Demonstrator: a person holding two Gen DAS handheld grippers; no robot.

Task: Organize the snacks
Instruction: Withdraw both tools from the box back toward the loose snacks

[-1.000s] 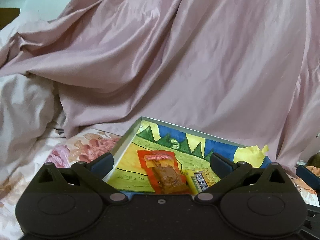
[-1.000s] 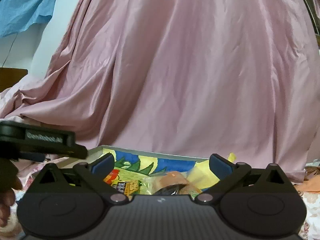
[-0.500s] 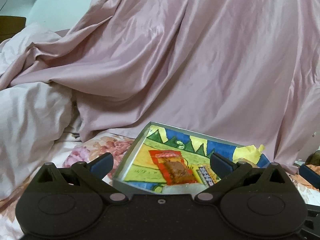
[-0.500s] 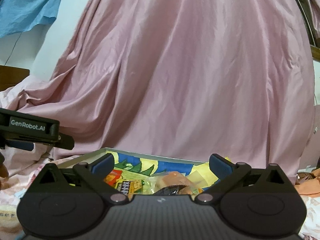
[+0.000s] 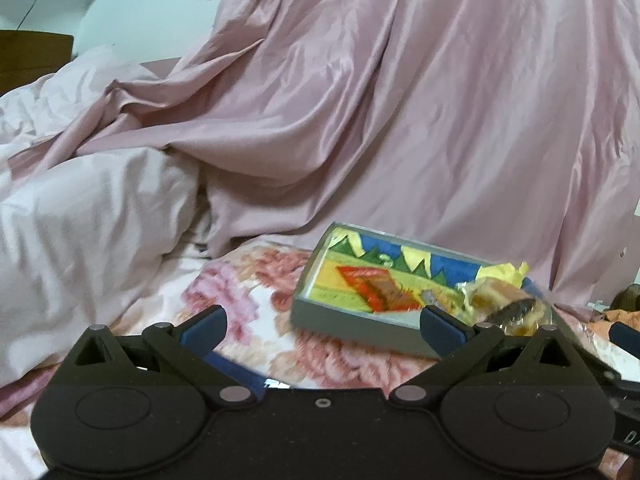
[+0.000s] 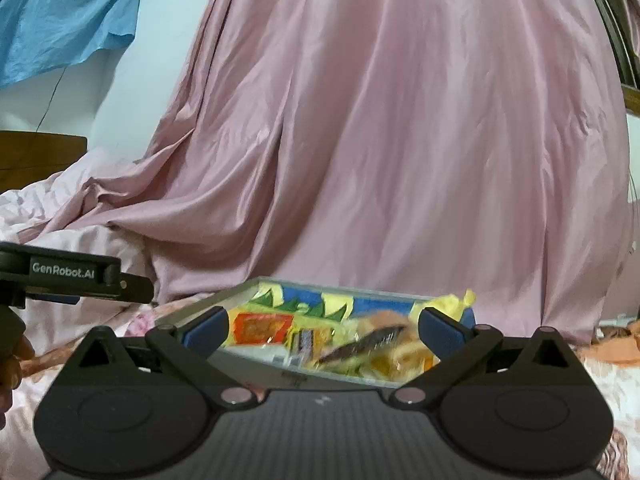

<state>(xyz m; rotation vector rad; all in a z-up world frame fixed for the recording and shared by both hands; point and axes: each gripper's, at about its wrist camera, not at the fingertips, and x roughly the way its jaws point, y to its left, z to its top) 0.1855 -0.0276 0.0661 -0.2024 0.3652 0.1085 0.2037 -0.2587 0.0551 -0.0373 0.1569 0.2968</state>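
A shallow grey tray [image 5: 352, 322] with a colourful drawn lining sits on the flowered bedsheet; it also shows in the right wrist view [image 6: 264, 360]. In it lie a red-orange snack packet [image 5: 376, 286] [image 6: 260, 328], a small dark-and-yellow packet [image 6: 306, 340] and a clear-wrapped pastry [image 5: 504, 304] [image 6: 384, 348]. My left gripper [image 5: 322, 326] is open and empty, low over the sheet, left of and in front of the tray. My right gripper [image 6: 324, 328] is open and empty just in front of the tray.
A large pink satin cloth [image 5: 400, 120] rises behind the tray. A pale rumpled duvet [image 5: 80, 220] lies at left. The left gripper's body [image 6: 72, 274] shows at the left edge of the right wrist view. Orange fabric [image 6: 616, 332] lies at right.
Both grippers have pulled back from the tray. The left one has also swung left, so the tray now sits to its right. Both stay open.
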